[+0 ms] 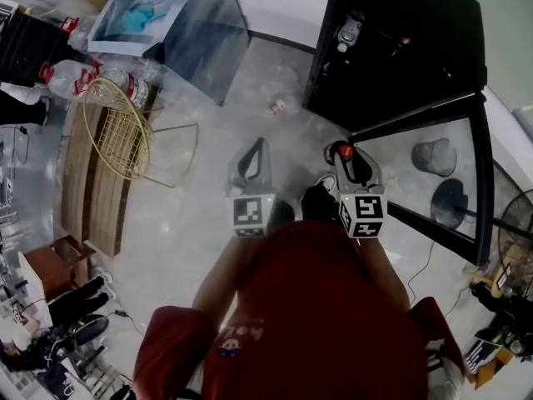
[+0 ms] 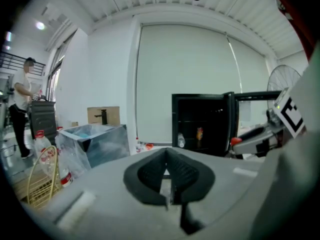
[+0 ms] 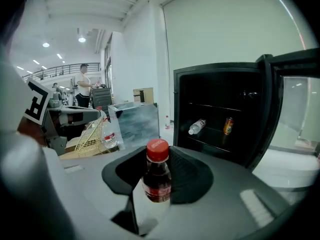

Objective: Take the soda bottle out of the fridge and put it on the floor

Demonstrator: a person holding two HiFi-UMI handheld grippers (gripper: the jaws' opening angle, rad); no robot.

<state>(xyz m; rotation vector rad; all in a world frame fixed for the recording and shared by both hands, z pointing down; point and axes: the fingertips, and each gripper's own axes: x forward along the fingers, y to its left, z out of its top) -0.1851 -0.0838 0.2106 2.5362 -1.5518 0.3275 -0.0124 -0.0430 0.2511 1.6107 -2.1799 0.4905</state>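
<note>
The soda bottle (image 3: 157, 180), dark with a red cap, stands upright between the jaws of my right gripper (image 3: 161, 166), which is shut on it. In the head view the soda bottle (image 1: 341, 152) and right gripper (image 1: 350, 165) are over the floor in front of the black fridge (image 1: 391, 48). The fridge's glass door (image 1: 433, 165) stands open. My left gripper (image 1: 258, 148) is beside it to the left. Seen from its own view, the left gripper (image 2: 167, 176) is shut with nothing between the pads. The fridge (image 3: 220, 119) still holds a water bottle (image 3: 197, 127) and a can (image 3: 227, 125).
At the left are a gold wire basket (image 1: 121, 127), a wooden bench (image 1: 92, 182), water bottles (image 1: 71, 77) and a clear plastic box (image 1: 179, 19). Some litter (image 1: 275, 105) lies on the floor. A person (image 2: 22, 109) stands far left. A fan (image 2: 282, 81) is behind the fridge.
</note>
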